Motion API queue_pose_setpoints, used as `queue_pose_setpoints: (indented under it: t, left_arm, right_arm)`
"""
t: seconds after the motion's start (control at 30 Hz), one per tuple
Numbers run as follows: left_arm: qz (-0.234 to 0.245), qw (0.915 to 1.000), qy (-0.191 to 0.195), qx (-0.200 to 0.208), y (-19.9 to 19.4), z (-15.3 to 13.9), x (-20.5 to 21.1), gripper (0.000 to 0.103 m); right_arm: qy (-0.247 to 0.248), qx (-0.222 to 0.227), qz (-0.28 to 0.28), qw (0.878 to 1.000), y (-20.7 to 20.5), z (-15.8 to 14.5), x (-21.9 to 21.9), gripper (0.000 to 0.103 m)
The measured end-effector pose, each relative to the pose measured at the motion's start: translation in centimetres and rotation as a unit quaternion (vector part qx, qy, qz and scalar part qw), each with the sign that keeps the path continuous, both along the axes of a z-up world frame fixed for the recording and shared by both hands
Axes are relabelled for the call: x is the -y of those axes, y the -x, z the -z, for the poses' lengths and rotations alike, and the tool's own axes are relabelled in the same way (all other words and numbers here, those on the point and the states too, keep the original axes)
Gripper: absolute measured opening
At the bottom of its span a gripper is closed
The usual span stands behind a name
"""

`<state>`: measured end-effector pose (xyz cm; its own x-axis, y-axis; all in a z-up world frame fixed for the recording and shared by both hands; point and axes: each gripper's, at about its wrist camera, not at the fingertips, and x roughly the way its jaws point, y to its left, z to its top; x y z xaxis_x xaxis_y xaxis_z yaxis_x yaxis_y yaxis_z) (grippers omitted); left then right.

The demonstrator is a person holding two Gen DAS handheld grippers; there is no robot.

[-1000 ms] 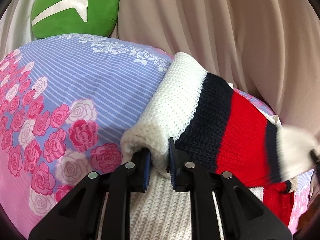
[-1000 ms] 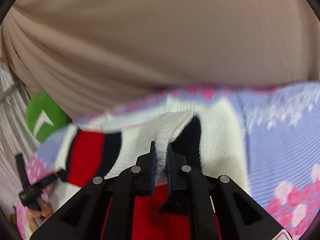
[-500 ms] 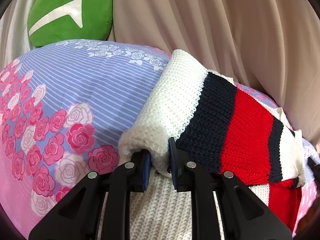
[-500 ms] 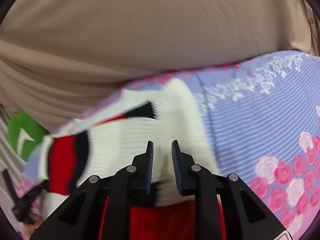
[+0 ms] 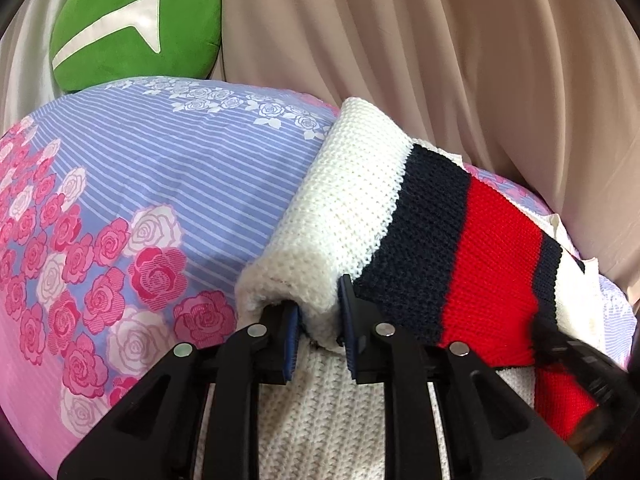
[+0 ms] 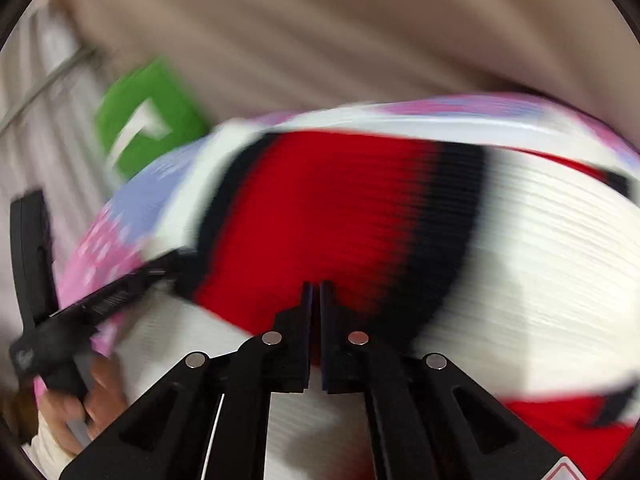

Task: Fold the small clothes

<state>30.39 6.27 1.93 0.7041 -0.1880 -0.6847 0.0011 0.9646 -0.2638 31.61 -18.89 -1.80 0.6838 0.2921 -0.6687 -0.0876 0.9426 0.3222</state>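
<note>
2 grippers are seen here. The left gripper (image 5: 318, 320) is clamped on a rolled white fold of the sweater (image 5: 452, 240), which is draped over the flowered bedsheet (image 5: 132, 200), toward 3 o'clock in that view. The right gripper (image 6: 315, 292) has just been snapped closed with nothing pinched between the jaws, tips hanging right over the red stripe; that view is pretty blurry. A green cushion (image 5: 136, 24) is parked at 11 o'clock against the beige curtain (image 5: 440, 60).
</note>
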Motion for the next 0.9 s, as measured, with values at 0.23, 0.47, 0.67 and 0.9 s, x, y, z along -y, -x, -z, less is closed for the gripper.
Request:
queue_pose_setpoints:
  t: [0.23,0.47,0.67,0.9]
  left_arm:
    - [0.003,0.9995,0.030,0.003,0.3,0.2,-1.2,0.020]
    - [0.039,0.9989,0.023,0.014,8.1,-0.5,-3.9,0.042]
    - [0.078,0.9943,0.065,-0.035,19.9,0.3,-9.4,0.068]
    - [0.092,0.9731,0.200,-0.069,27.9,2.7,-12.7,0.069]
  right_arm:
    - [-0.098,-0.011,0.196,0.976,11.2,1.9,17.5,0.012]
    - [-0.049,0.001,0.179,0.983,24.7,1.5,15.1,0.053]
    - [-0.117,-0.034,0.131,0.984,34.8,4.6,10.6,0.064]
    - [-0.132,-0.020,0.099,0.986,36.8,4.9,6.2,0.072]
